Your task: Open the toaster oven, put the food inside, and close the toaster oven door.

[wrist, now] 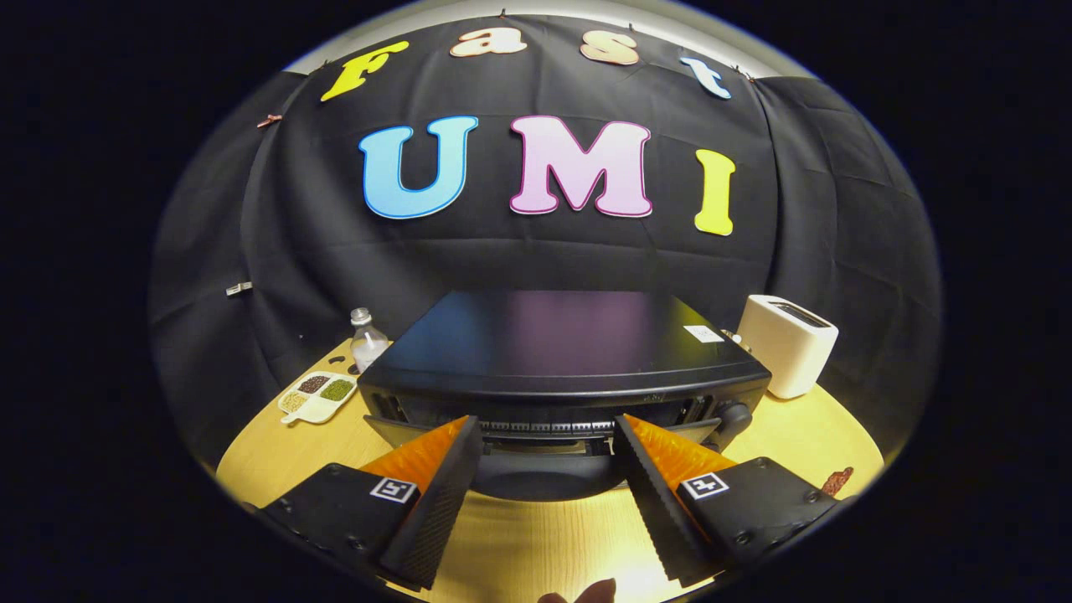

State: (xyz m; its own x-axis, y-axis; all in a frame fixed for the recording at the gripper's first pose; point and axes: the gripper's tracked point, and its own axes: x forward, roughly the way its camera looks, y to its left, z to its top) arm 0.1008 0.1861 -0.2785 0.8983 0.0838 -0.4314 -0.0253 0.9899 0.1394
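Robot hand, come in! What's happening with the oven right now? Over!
Gripper open, fingers straddling the toaster oven's front. Door looks partly open, tilted outward; handle between the fingers. Nothing blocking. Over.

Staged recording booth, not a home kitchen, black cloth wall (536,260) draped behind toaster oven (561,356), oven on round wooden table (536,544), white toaster (787,343) right of oven, bottle (367,339) and sample tray (316,396) left of oven
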